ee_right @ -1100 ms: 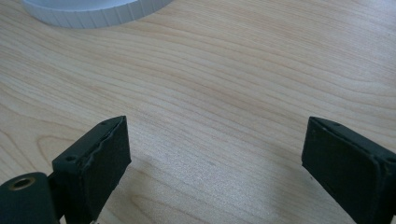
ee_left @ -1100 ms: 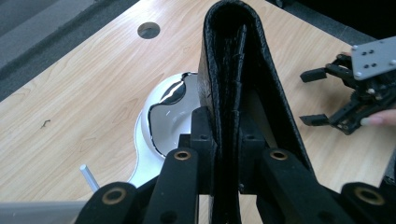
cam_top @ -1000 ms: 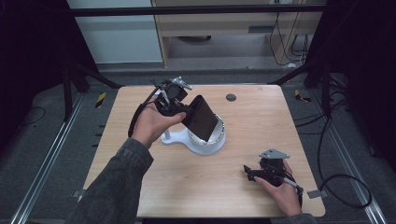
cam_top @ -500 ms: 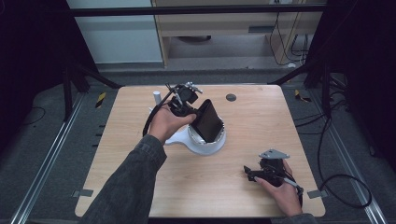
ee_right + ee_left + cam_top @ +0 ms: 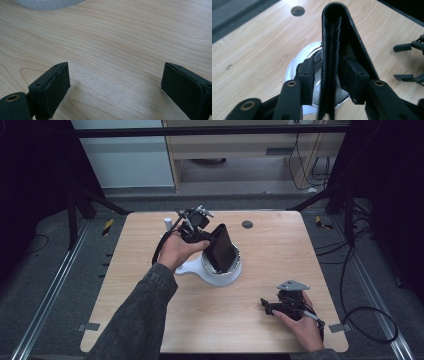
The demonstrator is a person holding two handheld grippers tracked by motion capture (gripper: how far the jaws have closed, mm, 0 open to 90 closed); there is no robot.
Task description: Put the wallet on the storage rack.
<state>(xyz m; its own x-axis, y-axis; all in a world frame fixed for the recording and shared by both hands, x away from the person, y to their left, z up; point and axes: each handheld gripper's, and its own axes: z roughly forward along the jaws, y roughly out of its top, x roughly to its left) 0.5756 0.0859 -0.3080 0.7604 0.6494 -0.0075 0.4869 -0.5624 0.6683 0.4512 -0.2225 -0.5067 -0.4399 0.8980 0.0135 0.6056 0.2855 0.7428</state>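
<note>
1. A light wooden bench [image 5: 150, 320] stands on grey floor, with metal rails along both sides and a pale cabinet behind it.
2. Near the middle of the bench sits a white round holder [image 5: 220, 272] with a flat white foot reaching toward your left arm.
3. A black wallet [image 5: 222, 247], folded shut, stands on end in the holder, tilted so its top leans toward the far left of the bench.
4. Your left gripper [image 5: 202, 234] is at the wallet's upper left edge, your left hand [image 5: 175, 251] wrapped around it and your sleeve running down to the near edge.
5. In the left gripper view the wallet [image 5: 334, 55] rises between the two fingers [image 5: 306, 75]. The fingers have just been opening; a narrow gap shows on each side, so they flank the wallet without pressing it.
6. That view also shows the white holder [image 5: 297, 67] under the wallet and a small round grey disc [image 5: 297, 10] set into the wood farther off.
7. Your right gripper [image 5: 267, 306] rests low on the near right part of the bench, well apart from the holder, in your right hand [image 5: 300, 320].
8. In the right gripper view its fingers [image 5: 55, 85] stand wide apart over bare wood, with nothing between them.
9. A small white cylinder [image 5: 168, 222] stands near the far left edge, behind your left hand.
</note>
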